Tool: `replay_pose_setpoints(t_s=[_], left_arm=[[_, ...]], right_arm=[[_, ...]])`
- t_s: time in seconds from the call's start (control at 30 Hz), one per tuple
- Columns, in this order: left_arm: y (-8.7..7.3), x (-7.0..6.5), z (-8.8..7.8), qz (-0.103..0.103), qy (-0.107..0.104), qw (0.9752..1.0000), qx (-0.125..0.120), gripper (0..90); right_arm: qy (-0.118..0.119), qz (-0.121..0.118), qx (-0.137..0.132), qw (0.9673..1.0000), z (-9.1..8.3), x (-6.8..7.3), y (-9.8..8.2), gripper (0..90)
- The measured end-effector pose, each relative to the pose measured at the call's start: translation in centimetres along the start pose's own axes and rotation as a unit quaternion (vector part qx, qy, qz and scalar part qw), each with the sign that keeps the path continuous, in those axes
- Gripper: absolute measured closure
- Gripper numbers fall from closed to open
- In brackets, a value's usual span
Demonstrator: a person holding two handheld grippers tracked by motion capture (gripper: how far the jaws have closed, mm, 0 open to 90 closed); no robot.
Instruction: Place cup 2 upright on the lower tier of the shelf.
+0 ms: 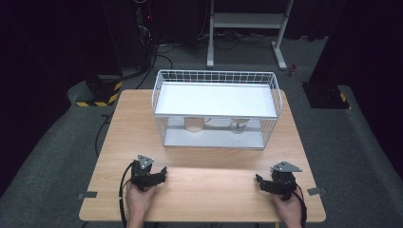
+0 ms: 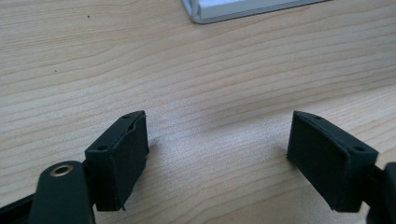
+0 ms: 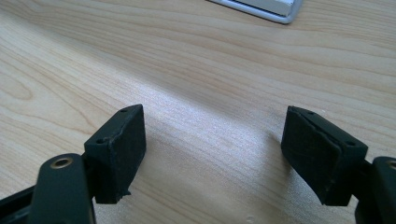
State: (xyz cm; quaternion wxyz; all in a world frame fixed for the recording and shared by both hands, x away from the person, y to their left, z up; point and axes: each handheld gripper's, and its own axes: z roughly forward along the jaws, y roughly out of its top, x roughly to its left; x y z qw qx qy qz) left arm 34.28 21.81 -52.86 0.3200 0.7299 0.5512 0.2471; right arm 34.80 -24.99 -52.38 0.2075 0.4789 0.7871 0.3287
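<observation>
Now, left gripper [image 1: 163, 172]: jaws spread, nothing between them.
Right gripper [image 1: 259, 181]: jaws spread, empty.
Cup [image 1: 193, 124]: well ahead of both, under the basket [image 1: 158, 85] shelf.
Risk: jaws likely snag the wire on entry.

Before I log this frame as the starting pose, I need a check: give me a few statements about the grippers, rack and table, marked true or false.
1. Both grippers are open with nothing between their jaws. True: left gripper, right gripper.
2. The left gripper holds a cup. False: only bare wooden table lies between its jaws.
3. A white wire rack stands at the table's far side. True.
4. The rack's top shelf carries two cups. False: it is bare; two small objects sit under it.
5. The right gripper touches the rack. False: it rests apart, near the table's front edge.
</observation>
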Motion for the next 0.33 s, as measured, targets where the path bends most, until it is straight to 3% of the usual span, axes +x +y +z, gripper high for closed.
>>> replay_pose_setpoints(t_s=[0.33], left_arm=[[0.07,0.00,0.06,-0.001,-0.002,1.0000,0.002,19.2]], right_arm=[[0.003,-0.007,-0.001,1.0000,0.03,-0.04,0.02,22.2]])
